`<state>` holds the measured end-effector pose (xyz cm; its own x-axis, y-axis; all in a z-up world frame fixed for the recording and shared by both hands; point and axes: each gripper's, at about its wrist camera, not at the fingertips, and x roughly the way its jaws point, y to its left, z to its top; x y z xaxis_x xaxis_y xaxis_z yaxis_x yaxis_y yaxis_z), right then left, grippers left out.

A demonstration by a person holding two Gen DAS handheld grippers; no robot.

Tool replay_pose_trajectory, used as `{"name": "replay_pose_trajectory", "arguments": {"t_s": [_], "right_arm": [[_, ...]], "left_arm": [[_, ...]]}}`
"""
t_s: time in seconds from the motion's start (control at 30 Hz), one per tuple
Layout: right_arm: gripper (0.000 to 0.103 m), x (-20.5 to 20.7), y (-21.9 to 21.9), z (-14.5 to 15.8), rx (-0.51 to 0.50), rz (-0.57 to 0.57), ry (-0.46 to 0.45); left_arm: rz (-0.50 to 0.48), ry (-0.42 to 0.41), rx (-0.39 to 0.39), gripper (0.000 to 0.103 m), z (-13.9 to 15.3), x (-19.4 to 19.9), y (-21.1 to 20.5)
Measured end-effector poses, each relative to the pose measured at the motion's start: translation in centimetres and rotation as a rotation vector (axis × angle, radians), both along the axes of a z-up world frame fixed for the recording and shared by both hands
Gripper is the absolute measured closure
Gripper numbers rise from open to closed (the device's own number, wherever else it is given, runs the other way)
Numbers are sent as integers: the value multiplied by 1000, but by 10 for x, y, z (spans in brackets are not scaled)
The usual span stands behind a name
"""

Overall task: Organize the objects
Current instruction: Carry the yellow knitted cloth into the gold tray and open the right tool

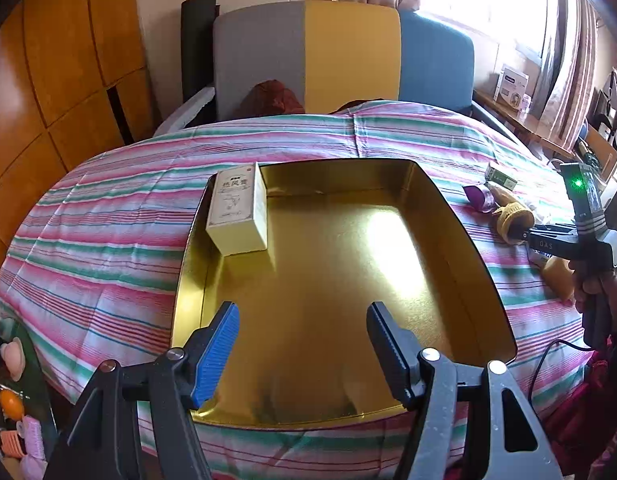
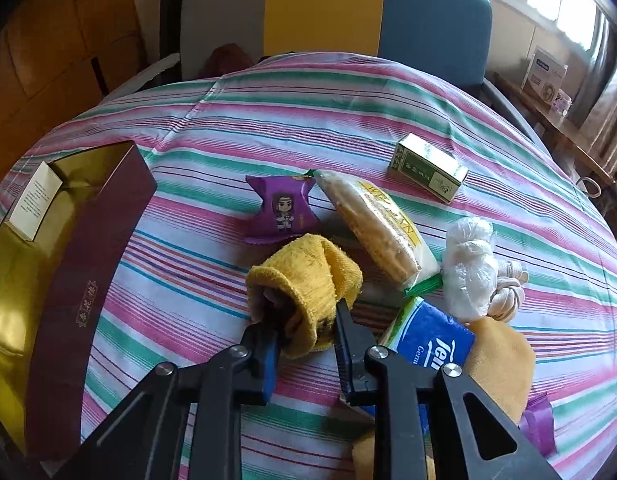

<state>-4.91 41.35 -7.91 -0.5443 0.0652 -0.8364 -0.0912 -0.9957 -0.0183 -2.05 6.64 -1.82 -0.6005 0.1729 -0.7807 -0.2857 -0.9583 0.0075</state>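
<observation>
Striped bedspread as worktop | gold-lined box holds white carton in its far-left corner, room spare | left gripper released, empty, over box | right gripper clenched on yellow sock among clutter beside box, likely boxed next

We see daylight pouring in from the window at upper right of both views, blown out to white in the left wrist view. It throws a bright glare patch on the gold floor of the tray, and the small white box casts a soft shadow there. The wooden wall on the left sits dimmer. Fisheye distortion bows the striped cloth and darkens the corners. Focus is fair; the far background is soft.
</observation>
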Motion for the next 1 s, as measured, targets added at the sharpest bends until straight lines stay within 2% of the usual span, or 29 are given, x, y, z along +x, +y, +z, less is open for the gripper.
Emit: {"name": "replay_pose_trajectory", "arguments": {"t_s": [0.27,0.53,0.67,0.77,0.87,1.0], "right_arm": [[79,5,-4,1,-8,3,-14],[79,21,-29,47,-36,38,78],[79,22,-74,76,-65,134,135],[79,20,-123,91,-113,245,156],[79,13,-178,91,-152,354,143],[79,-3,-244,74,-207,457,86]], "left_arm": [[14,-12,7,37,-3,6,-13],[55,-23,41,37,-7,3,-34],[106,-31,68,37,-8,-1,-54],[167,-30,85,37,-8,-4,-78],[224,-34,98,37,-10,-6,-102],[288,-48,113,37,-15,-7,-129]]}}
